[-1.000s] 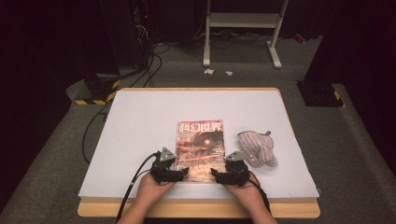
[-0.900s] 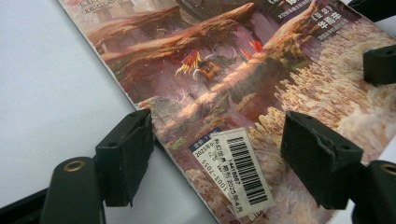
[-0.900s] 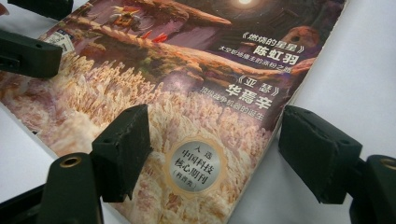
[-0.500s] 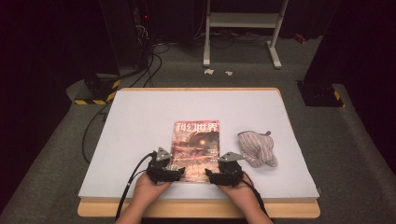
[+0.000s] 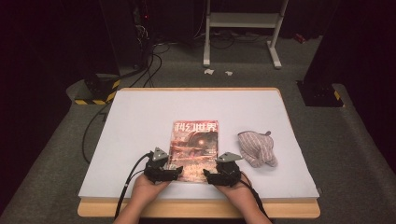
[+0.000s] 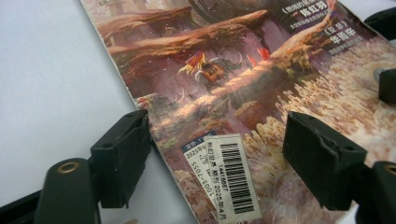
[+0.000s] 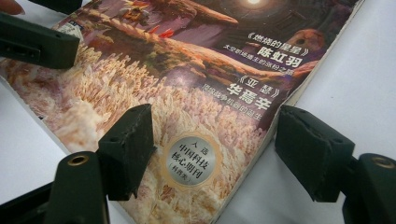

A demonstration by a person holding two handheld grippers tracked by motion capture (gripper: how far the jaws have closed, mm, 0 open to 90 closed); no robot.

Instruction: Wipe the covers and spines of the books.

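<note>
A magazine [image 5: 194, 144] with a reddish-brown illustrated cover lies flat on the white table top [image 5: 140, 116], near its front edge. My left gripper [image 5: 173, 171] sits at its lower left corner, jaws open. In the left gripper view [image 6: 215, 154] one jaw stands at the magazine's [image 6: 224, 84] left edge and the other over the cover, beside a barcode sticker [image 6: 236, 177]. My right gripper [image 5: 209, 175] is at the lower right corner, also open. In the right gripper view [image 7: 215, 149] its jaws straddle the magazine's [image 7: 187, 70] right edge, above a round silver seal [image 7: 190, 158].
A striped cloth pouch [image 5: 256, 149] lies on the table just right of the magazine. The table's wooden front edge [image 5: 196, 209] runs below the person's hands. Behind the table a white metal stand [image 5: 243, 23], cables [image 5: 149, 65] and dark boxes sit on grey carpet.
The magazine and both grippers have shifted a little to the left across the table. Both pairs of jaws remain open at the magazine's lower corners.
</note>
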